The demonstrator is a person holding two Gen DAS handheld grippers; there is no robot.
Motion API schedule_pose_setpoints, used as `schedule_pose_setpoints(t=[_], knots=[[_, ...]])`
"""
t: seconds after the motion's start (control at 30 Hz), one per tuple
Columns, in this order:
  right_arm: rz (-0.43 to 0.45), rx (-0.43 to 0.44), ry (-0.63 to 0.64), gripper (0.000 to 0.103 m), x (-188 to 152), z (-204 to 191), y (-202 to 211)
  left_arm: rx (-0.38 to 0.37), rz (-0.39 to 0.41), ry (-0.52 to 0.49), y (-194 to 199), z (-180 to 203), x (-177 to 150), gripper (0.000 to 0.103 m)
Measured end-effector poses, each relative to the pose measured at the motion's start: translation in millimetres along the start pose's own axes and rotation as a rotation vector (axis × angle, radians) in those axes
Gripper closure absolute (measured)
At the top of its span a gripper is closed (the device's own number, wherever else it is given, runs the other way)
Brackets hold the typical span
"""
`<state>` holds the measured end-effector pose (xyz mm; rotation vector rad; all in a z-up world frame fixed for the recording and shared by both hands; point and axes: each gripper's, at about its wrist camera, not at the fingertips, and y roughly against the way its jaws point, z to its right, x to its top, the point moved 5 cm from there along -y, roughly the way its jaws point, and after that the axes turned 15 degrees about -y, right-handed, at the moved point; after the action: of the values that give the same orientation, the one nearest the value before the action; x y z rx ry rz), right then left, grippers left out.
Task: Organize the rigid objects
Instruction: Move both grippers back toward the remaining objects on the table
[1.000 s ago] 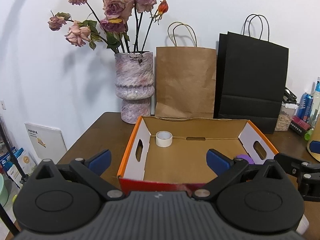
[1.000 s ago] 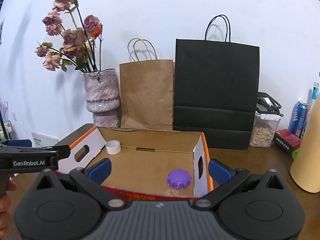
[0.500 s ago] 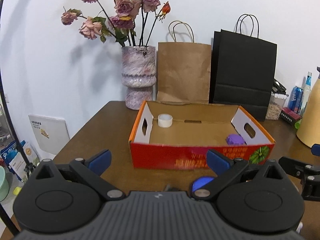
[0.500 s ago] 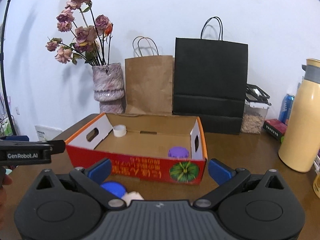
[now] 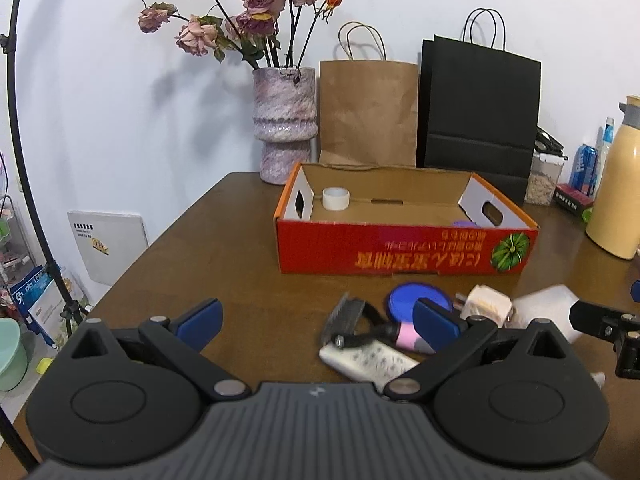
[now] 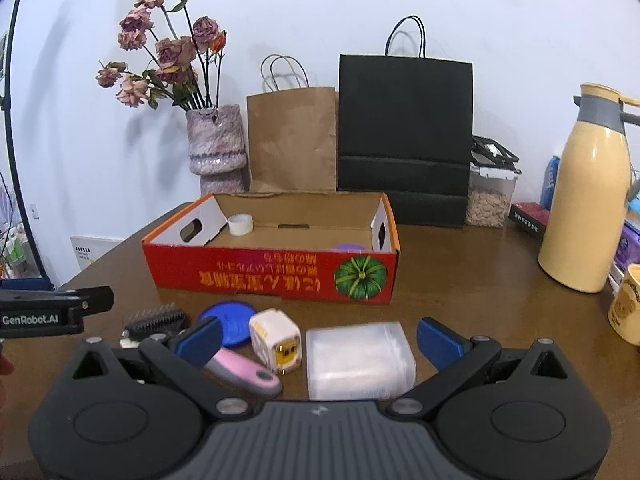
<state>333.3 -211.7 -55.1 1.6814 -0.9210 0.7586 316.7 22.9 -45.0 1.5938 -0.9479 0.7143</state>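
Two grippers: left gripper (image 5: 318, 322) and right gripper (image 6: 320, 338) both spread wide, holding nothing.
Landmark: red box (image 6: 276, 276) on the table (image 6: 460, 300).
Already inside box: tape roll (image 6: 241, 224) at far left corner, purple cap (image 6: 349, 247) near right wall.
Waiting in front of box: clear case (image 6: 358, 362), white cube (image 6: 275, 338), blue lid (image 6: 228, 322), pink-handled brush (image 6: 168, 326).
Likely step: pick the clear case, which lies between the right gripper's fingers.
Doing it well: centre the case, close across its short sides, lift clear of the box's front wall.

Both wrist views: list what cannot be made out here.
- Purple lid in the box: right view, mostly behind the front wall.
- Remote: left view, part behind the left gripper.
- Brush: right view, handle partly behind the right gripper finger.
- Clear container: left view, blurred.
- Mug: right view, cut by the frame edge.
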Motion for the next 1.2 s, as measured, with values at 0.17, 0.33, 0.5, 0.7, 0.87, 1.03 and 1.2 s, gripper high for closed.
schedule_pose_setpoints(t=[0.17, 0.33, 0.5, 0.7, 0.87, 1.03, 1.2], knots=[[-0.022, -0.016, -0.009, 0.000, -16, 6, 4, -0.002, -0.014, -0.022, 5, 5, -17, 0.000], [-0.050, -0.034, -0.017, 0.000, -33, 10, 4, -0.007, -0.030, -0.042, 7, 11, -32, 0.000], [-0.080, -0.050, -0.017, 0.000, -45, 13, -1, -0.007, -0.042, -0.046, 6, 14, -42, 0.000], [-0.097, -0.073, -0.021, 0.000, -49, 14, -9, -0.012, -0.035, -0.044, 7, 13, -42, 0.000], [-0.121, -0.098, -0.029, 0.000, -52, 16, -22, -0.012, -0.046, -0.046, 2, 14, -44, 0.000], [-0.149, -0.122, -0.034, 0.000, -56, 19, -31, -0.014, -0.055, -0.042, -1, 13, -45, 0.000], [-0.166, -0.137, -0.057, 0.000, -58, 24, -35, -0.014, -0.057, -0.041, -2, 13, -45, 0.000]])
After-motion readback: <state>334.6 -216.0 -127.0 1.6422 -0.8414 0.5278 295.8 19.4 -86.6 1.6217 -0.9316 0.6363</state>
